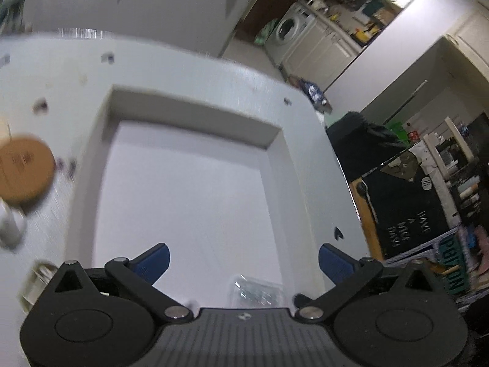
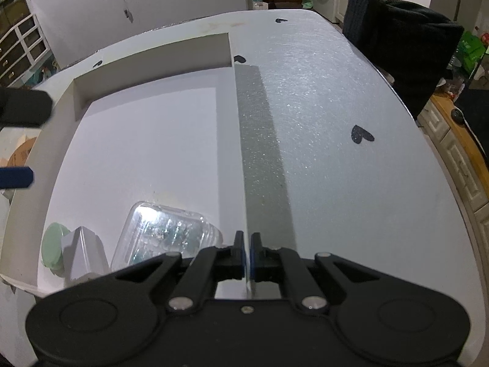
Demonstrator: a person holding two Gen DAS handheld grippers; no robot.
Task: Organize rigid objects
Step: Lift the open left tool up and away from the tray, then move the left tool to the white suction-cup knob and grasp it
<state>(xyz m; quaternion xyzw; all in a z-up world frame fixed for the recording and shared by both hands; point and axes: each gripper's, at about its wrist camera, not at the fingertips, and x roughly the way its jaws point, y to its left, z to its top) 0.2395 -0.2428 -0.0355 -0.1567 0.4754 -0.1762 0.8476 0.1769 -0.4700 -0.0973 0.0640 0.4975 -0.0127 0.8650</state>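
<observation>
The right claw [image 2: 247, 255] is seen closed on the thin right-hand wall of a shallow white box [image 2: 73, 91], the wall's edge pinched between its pads; this grip is judged to steady the box on the counter [image 2: 351, 168] while things are dropped in. The pinched wall runs straight ahead of that claw, so the box's long axis appears to lie along the line the claw points, with the far wall well ahead. Just to the left of the right claw, inside the near end of the box, a clear plastic case [image 2: 166, 232] is seen lying flat, its long axis slanting from near-left to far-right. Further left, touching or nearly touching the case, a small white block [image 2: 82, 255] stands with a ridge toward the camera, and a pale green round piece [image 2: 52, 249] leans behind it against the left wall. These things are judged to be packed at the near end so that the rest of the floor stays free. The left claw [image 1: 243, 261] is held fully open above the box with nothing between its blue pads [image 1: 152, 264]; the clear case shows just below and ahead of it. Well to its left, outside the box, a round brown disc [image 1: 23, 171] and a blurred white object [image 1: 12, 229] lie on the counter, probably next to be gathered.
</observation>
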